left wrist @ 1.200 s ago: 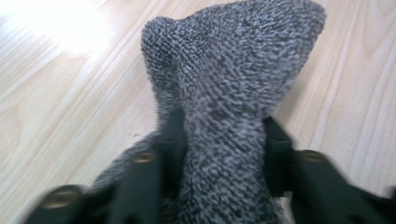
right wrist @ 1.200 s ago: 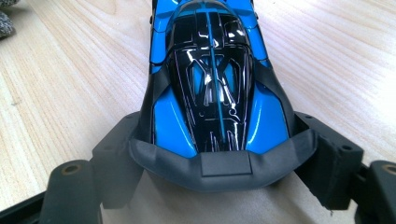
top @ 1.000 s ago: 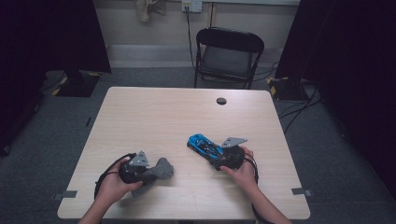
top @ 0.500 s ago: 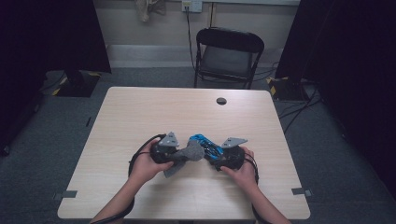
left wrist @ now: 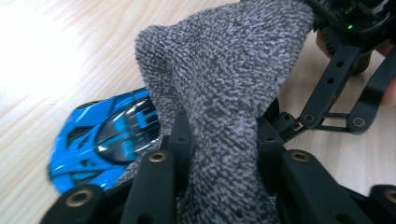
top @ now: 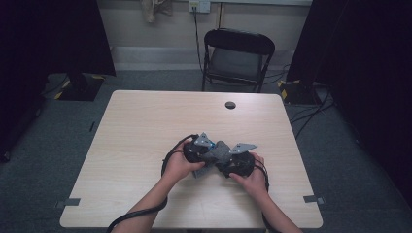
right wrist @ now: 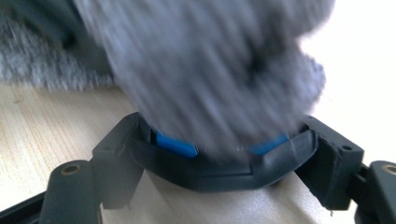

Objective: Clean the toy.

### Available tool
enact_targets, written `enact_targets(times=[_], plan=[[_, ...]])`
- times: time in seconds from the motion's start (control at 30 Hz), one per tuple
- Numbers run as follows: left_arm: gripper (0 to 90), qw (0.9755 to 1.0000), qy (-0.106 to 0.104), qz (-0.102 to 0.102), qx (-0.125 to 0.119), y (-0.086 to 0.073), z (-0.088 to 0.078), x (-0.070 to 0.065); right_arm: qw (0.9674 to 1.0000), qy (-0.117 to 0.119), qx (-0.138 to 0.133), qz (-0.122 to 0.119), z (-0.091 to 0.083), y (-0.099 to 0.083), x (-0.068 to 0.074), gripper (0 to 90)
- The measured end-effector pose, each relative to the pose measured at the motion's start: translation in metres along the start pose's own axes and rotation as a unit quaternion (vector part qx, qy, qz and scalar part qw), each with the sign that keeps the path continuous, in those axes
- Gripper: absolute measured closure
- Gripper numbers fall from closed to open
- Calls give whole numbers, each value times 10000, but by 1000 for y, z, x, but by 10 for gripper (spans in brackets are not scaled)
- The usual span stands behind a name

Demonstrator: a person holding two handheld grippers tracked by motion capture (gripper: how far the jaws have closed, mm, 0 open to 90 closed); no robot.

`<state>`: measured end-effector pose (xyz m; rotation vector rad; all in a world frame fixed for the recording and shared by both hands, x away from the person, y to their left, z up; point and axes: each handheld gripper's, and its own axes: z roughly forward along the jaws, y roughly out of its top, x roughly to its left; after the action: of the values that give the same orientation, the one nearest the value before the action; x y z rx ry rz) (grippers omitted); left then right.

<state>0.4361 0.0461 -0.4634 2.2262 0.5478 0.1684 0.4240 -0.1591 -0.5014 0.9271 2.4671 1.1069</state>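
A grey knit cloth [left wrist: 224,60] stands between the jaws of my left gripper [left wrist: 224,128], whose pads press on it; those jaws have just been opening a little. The cloth drapes over a blue toy car [left wrist: 102,135] lying on the wooden table [top: 145,121]. My right gripper [right wrist: 224,149] is shut on the car [right wrist: 175,143], its jaws around the car's end, with the cloth [right wrist: 205,70] blurred just above. In the high view both hands meet at the table's front middle, where the cloth [top: 221,151] hides most of the car [top: 211,143].
A small dark round disc [top: 230,105] sits near the table's far edge. A black folding chair [top: 238,56] stands behind the table. Cables trail from both grippers off the front edge. Bare tabletop lies to the left, the right and the far side.
My left gripper has carried the grey cloth rightward, from the front left of the table to the car. The cloth now lies over the car. The right gripper has stayed put.
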Motion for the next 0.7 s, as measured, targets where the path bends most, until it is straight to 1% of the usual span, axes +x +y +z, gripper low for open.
enact_targets(times=[0.03, 0.1, 0.2, 0.23, 0.27, 0.3, 0.33, 0.37, 0.4, 0.43, 0.5, 0.53, 0.57, 0.6, 0.63, 0.67, 0.7], plan=[[617, 10000, -4, -60, -65, -1, 0, -1, 10000, 1, 0, 1, 0, 0, 0, 239], [527, 9995, -89, -256, -187, -3, 0, -2, 10000, -1, -1, 3, 0, 0, 0, 240], [411, 9990, -42, -292, -324, -4, -3, -3, 10000, -1, 1, 0, 0, 0, 0, 240], [386, 9990, -14, -274, -353, -4, -5, -3, 10000, -1, 1, 0, 0, 0, 0, 240], [379, 9990, -14, -274, -353, -4, -5, -3, 10000, -1, 1, 0, 0, 0, 0, 240], [398, 9989, 13, -227, -407, -3, -7, -4, 10000, -1, 1, 0, 0, 0, 0, 240], [449, 9989, 13, -227, -407, -3, -7, -4, 10000, -1, 1, 0, 0, 0, 0, 240], [516, 9993, -19, -153, -345, -2, -8, -4, 10000, -1, 1, 0, 0, 0, 0, 240], [553, 9993, -19, -147, -334, -1, -8, -4, 10000, -2, 0, 0, 0, 0, 0, 240], [621, 9994, -48, -157, -316, 0, -7, -3, 10000, 0, 1, 1, 0, 0, 0, 240], [685, 9993, 0, -172, -321, 3, -6, -2, 10000, 0, 1, 0, 0, 0, 0, 240], [696, 9989, -19, -245, -409, 6, -6, -2, 10000, -1, 1, -1, 0, 0, 0, 240], [699, 9989, -19, -245, -409, 6, -6, -2, 10000, -1, 1, 0, 0, 0, 0, 240], [698, 9981, -75, -325, -525, 8, -5, -2, 10000, -1, 1, 0, 0, 0, 0, 240], [698, 9982, -165, -294, -492, 11, 0, -4, 10000, 0, 0, 1, 0, 0, 0, 240], [697, 9988, -140, -214, -410, 12, 4, -7, 10000, 1, -2, 4, 0, 0, 0, 240], [698, 9993, -161, -160, -307, 12, 9, -9, 10000, 2, -1, 5, 0, 0, 0, 240]])
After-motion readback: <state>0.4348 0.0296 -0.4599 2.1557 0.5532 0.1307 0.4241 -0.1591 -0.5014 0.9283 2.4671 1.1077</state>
